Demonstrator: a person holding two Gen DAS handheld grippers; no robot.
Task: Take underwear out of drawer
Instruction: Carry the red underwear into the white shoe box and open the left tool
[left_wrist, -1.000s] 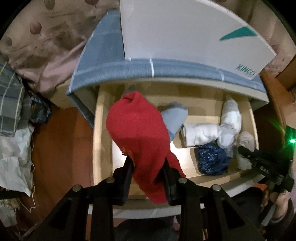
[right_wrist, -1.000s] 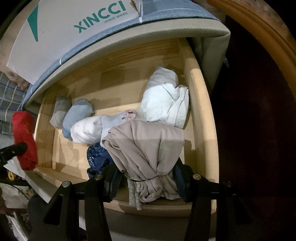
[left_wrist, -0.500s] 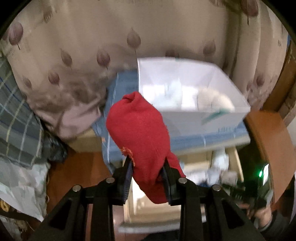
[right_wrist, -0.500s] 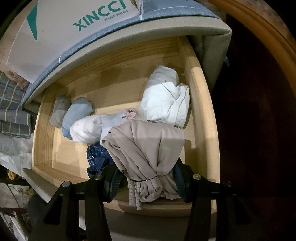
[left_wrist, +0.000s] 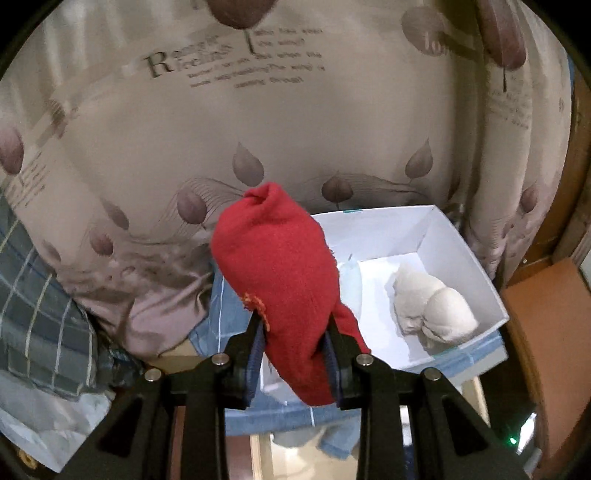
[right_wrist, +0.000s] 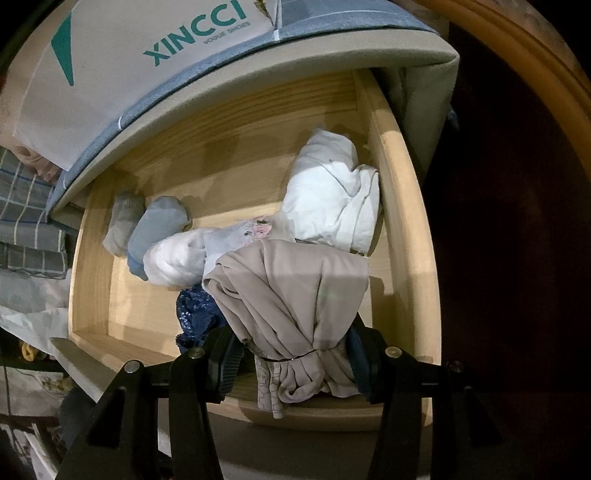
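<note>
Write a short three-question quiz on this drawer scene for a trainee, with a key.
1. True or false: the left gripper is empty.
2. What lies in the white box? A) a cream bundle B) a blue shoe C) nothing
3. Fill in: the right gripper is shut on a ____ garment, low over the wooden drawer.

Key
1. False: it is shut on a red garment.
2. A: a cream bundle lies near the box's right wall.
3. Beige: the beige garment sits between the pads, in front of the white bundle.
</note>
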